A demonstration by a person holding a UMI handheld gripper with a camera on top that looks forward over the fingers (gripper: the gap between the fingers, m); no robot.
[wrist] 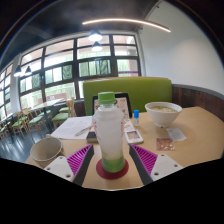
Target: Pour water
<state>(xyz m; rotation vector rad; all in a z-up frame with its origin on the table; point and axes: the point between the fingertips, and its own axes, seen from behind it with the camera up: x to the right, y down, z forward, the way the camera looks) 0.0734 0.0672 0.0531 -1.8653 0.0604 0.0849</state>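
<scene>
Item: bottle (108,135), clear plastic with a green cap (106,98), upright on a round dark red coaster (112,169) near the front edge of the table (195,135). Contents looked pale, greenish toward the base; the fill level could not be read with certainty.

Tool: gripper (112,163), fingers spread wide, the purple pads (77,160) flanking the bottle's lower body. The bottle stood between them on its own support; a gap showed on each side, so nothing was held.

Handling, as judged: a thin-walled plastic bottle, probably light to moderate in weight depending on fill, with walls that would give under hard pressure. The smooth surface could slip. The best hold appeared to be on the lower to middle body, where it was widest and closest to the pads; the narrow neck offered less to press on. The cap seemed to be in place and would need to be off before any water could leave.

Surroundings on the table: a white bowl (46,151) at the front left corner; a second, larger bowl (163,111) toward the right side; papers (71,127) behind the bottle to the left; a small blue object (136,114) further back, too small to identify. Beyond the table, a green bench back (150,90) and tall windows (60,65).
</scene>
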